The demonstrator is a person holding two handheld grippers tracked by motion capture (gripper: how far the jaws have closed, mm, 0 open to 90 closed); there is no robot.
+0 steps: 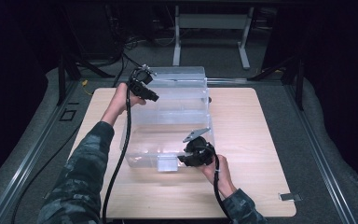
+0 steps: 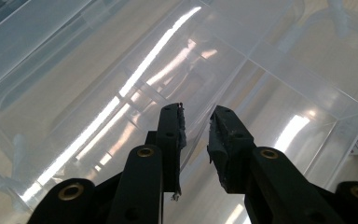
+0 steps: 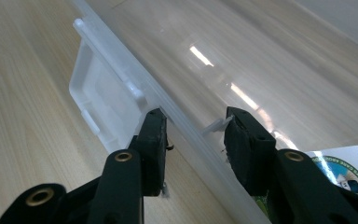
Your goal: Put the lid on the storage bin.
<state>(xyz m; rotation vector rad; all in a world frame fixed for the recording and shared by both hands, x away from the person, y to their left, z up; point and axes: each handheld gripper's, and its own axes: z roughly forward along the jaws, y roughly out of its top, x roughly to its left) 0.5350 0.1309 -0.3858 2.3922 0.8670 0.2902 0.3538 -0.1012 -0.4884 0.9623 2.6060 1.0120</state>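
Note:
A big clear plastic bin (image 1: pixel 177 116) lies on the wooden table (image 1: pixel 256 140). At its far left corner my left gripper (image 1: pixel 154 97) is raised, and in the left gripper view its jaws (image 2: pixel 196 135) stand a narrow gap apart with the clear wall (image 2: pixel 121 70) between them. My right gripper (image 1: pixel 182 160) is at the bin's near right edge, beside a clear latch (image 1: pixel 168 163). The right gripper view has the jaws (image 3: pixel 196 135) astride the bin's rim (image 3: pixel 186 126), one outside and one inside, just right of the latch (image 3: pixel 98 93).
A small metal clip (image 1: pixel 290 197) lies at the table's near right corner. A white label (image 3: pixel 345 172) is stuck on the bin beside my right jaw. Behind the table stands a white frame (image 1: pixel 212 23) with cables on the floor.

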